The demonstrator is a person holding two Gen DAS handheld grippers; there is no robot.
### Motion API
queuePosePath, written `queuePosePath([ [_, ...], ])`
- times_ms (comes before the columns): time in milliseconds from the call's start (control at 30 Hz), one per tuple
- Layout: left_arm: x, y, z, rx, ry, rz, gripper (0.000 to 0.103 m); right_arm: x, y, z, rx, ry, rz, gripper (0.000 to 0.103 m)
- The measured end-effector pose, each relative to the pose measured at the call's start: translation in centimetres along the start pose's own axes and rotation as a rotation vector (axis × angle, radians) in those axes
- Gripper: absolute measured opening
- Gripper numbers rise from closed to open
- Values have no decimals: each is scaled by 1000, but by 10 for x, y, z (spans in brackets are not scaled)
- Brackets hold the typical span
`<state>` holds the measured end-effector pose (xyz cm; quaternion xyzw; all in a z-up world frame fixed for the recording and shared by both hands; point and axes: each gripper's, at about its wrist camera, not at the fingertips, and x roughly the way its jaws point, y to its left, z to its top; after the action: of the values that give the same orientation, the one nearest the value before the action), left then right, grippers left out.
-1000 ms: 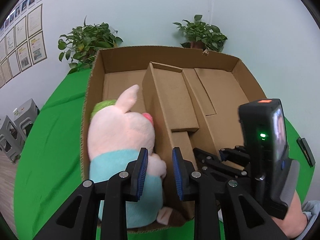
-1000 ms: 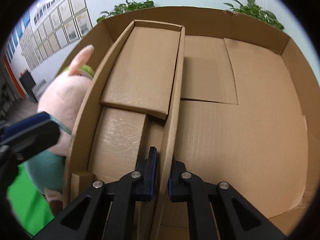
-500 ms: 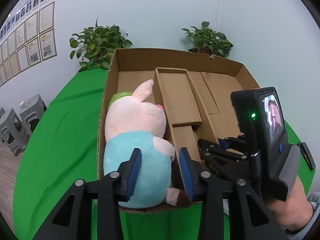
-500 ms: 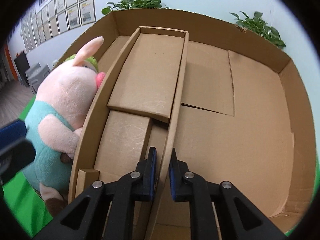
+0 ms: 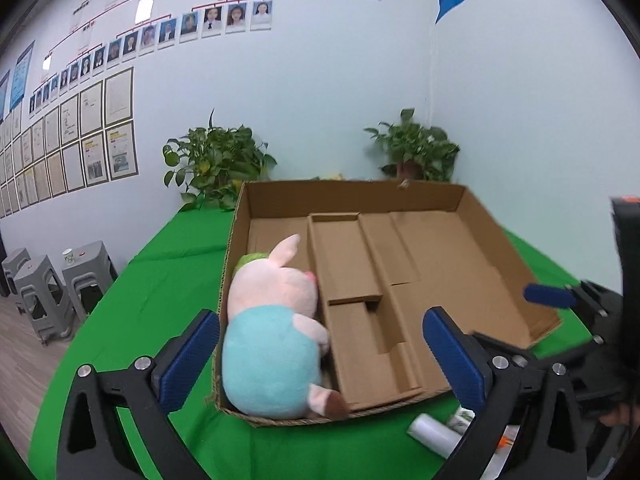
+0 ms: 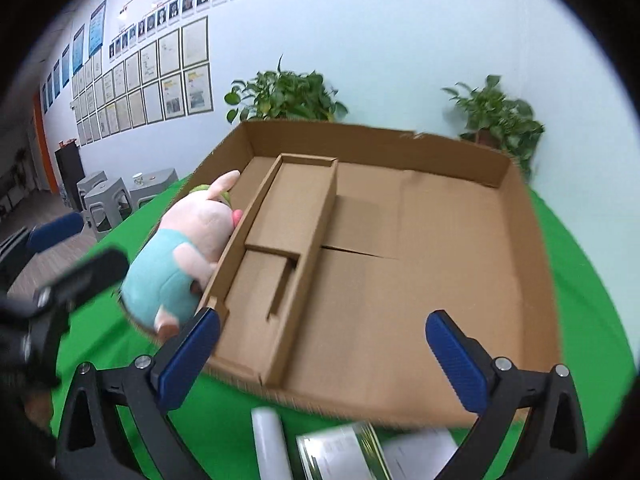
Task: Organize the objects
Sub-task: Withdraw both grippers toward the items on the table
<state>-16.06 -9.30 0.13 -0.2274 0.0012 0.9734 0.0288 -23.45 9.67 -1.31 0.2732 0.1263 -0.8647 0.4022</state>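
Now both tongs have just sprung apart and hold nothing. Working left to right: my left tongs (image 5: 320, 354) stand spread wide, backed off above the near end of the cardboard box (image 5: 432, 196). A second ago they were nearly pressed together at the plush pig (image 5: 276, 332); now it lies free between them and beyond, in the narrow left compartment, head toward the far wall, feet at the near rim. Beside it sits the cardboard insert (image 5: 360, 300), a long divider tray my right tongs (image 6: 322, 358) were pinching by its wall until half a second ago. They too are spread wide and empty, drawn back over the near edge. The wide right section of the box is bare. On the green surface (image 6: 580, 280) in front, a white roll (image 6: 270, 440) and a packaged item (image 6: 340, 454) lie outside the box. I judge the pig and insert settled, those two likely next.
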Motion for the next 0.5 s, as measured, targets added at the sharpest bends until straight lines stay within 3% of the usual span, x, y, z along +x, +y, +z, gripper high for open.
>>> queuePosePath([
  [233,-37,-27,-7,-14,5,-53,102,-43,11,-21,-9,-29,-29,102],
  [367,-56,-38,-17,-61,39,-121,102,-52,17,-32,-4,-15,-38,102],
  [500,-63,-47,-22,-53,45,-125,102,-60,16,-44,7,-14,-58,102],
])
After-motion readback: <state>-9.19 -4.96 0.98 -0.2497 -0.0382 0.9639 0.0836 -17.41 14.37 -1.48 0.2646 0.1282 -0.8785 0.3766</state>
